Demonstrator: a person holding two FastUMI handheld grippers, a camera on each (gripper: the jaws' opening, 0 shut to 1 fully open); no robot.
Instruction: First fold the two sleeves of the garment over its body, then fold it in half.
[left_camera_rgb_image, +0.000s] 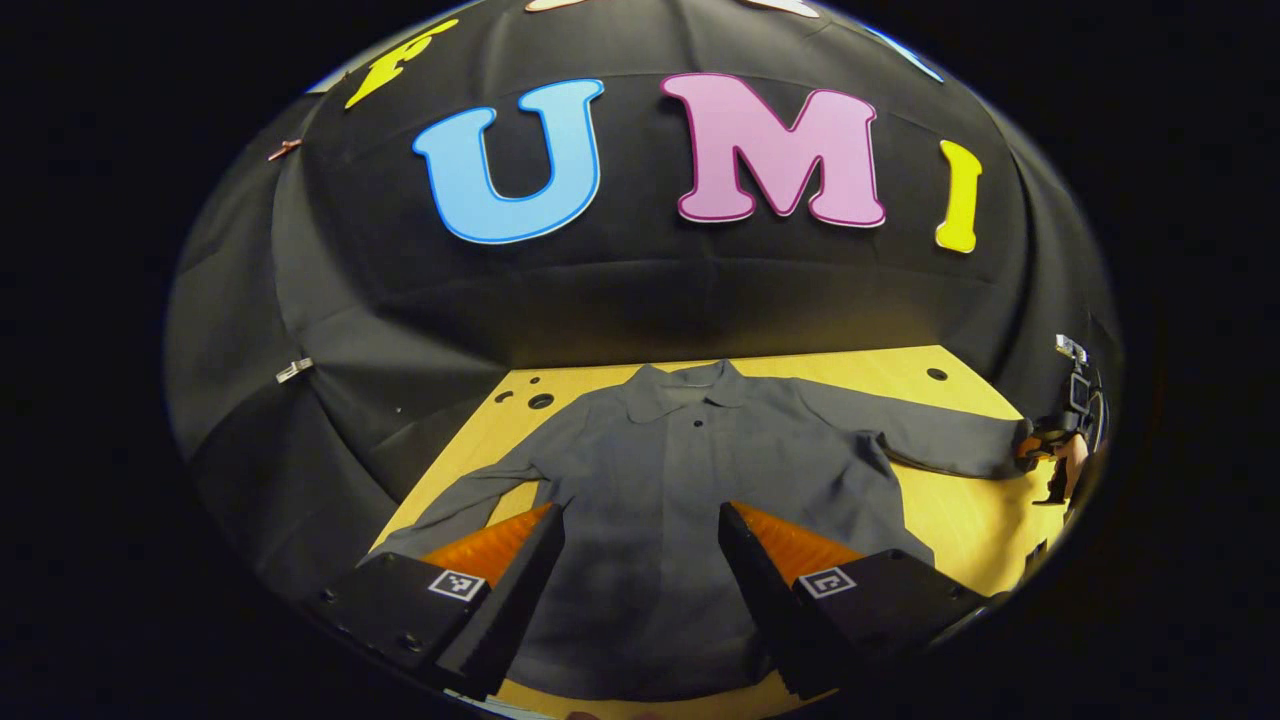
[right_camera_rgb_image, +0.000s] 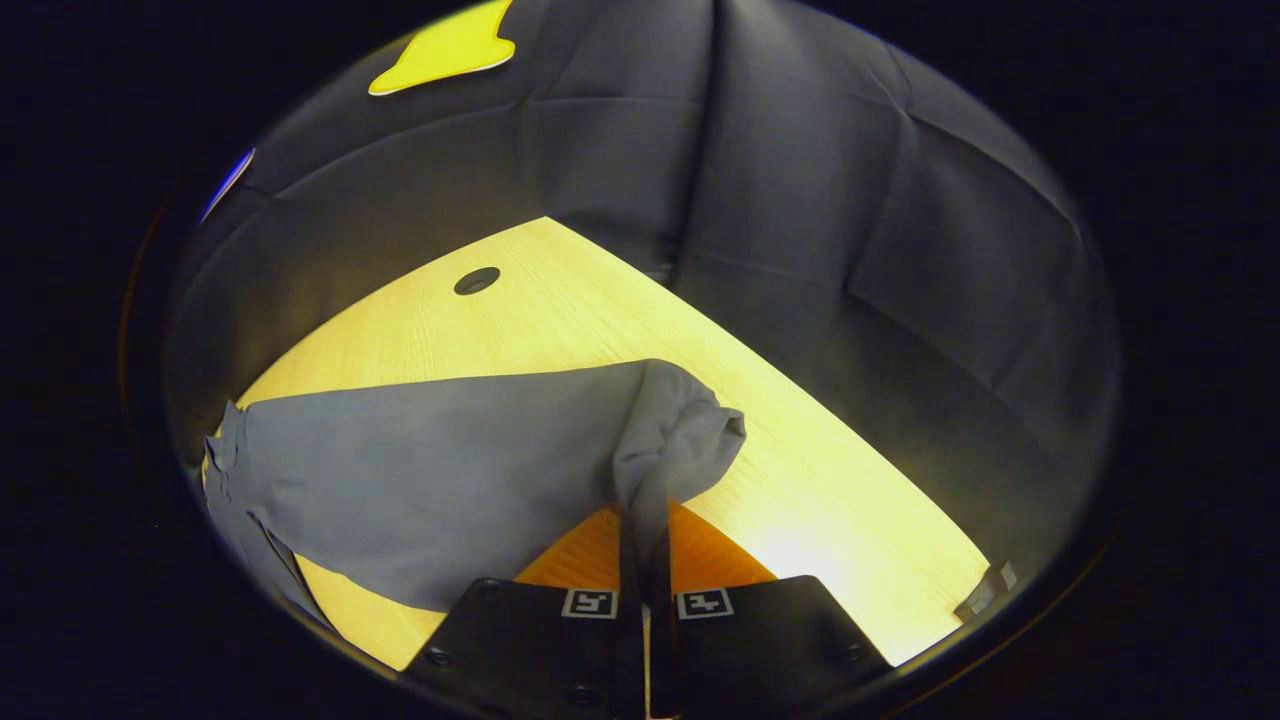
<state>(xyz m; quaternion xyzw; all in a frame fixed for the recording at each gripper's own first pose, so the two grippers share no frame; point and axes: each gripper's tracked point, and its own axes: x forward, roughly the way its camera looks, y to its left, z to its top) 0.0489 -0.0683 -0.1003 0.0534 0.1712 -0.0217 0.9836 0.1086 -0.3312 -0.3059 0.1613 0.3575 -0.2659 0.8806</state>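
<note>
A grey shirt lies flat on the wooden table. The left gripper hangs wide open over the shirt's body, holding nothing. At three o'clock, the right gripper is clamped on the sleeve cuff.

Grey garment spread on wooden table

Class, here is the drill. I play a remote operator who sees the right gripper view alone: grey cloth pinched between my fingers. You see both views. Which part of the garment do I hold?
Observer: The cuff end of one sleeve, stretched out sideways.
Operator: How does the rest lie?
Observer: The shirt lies flat on the table, collar toward the wall.
Operator: And the other gripper?
Observer: The left gripper is open above the shirt's body.
</note>
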